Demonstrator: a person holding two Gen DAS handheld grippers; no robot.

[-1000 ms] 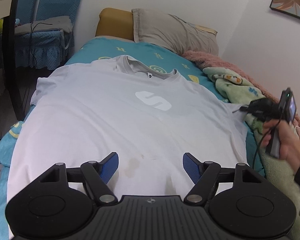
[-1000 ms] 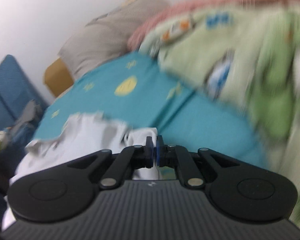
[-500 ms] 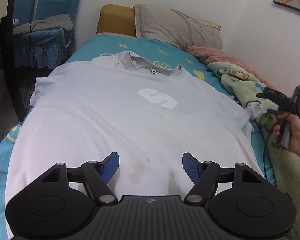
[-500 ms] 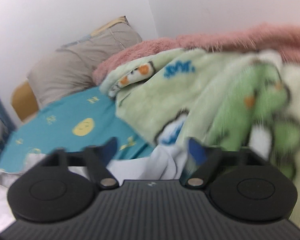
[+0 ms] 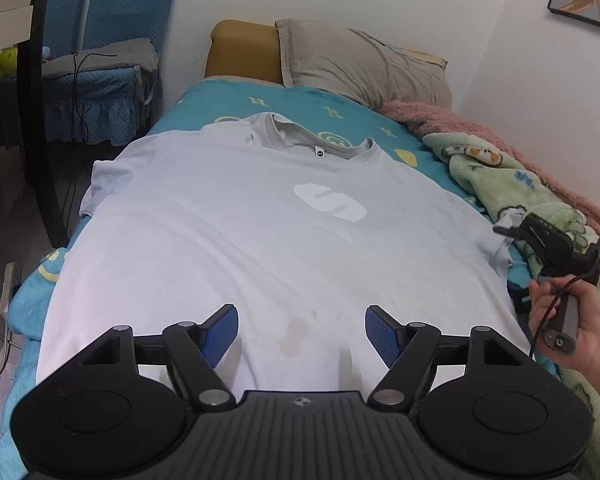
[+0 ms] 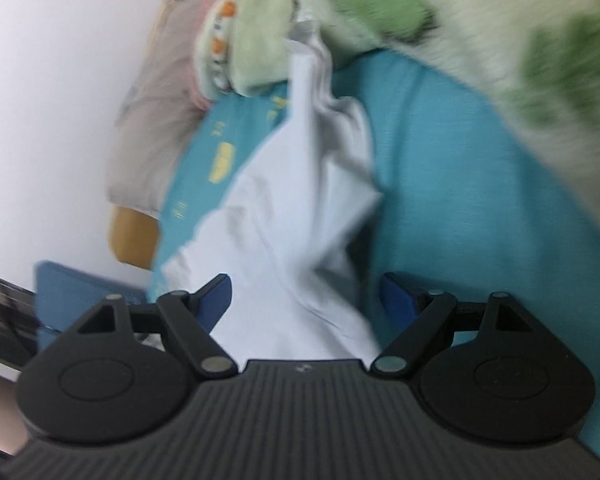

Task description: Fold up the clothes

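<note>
White cotton T-shirt (image 5: 260,232) lies spread flat on teal bedsheet (image 5: 300,100), unfolded; left gripper (image 5: 300,332) and right gripper (image 6: 306,294) both gape empty, every fold remaining.

Very little here can be read. On the chest of the white T-shirt (image 5: 260,232) spread across the bed, you have a white oval logo (image 5: 330,203) shaped like a slanted letter S. The teal bedsheet (image 5: 300,102) beyond the collar carries small yellow marks that look like the letter H, beside round yellow face-like symbols. A tiny dark dot sits inside the collar, too small to read. In your right wrist view the sheet's yellow marks are blurred and unreadable.
</note>
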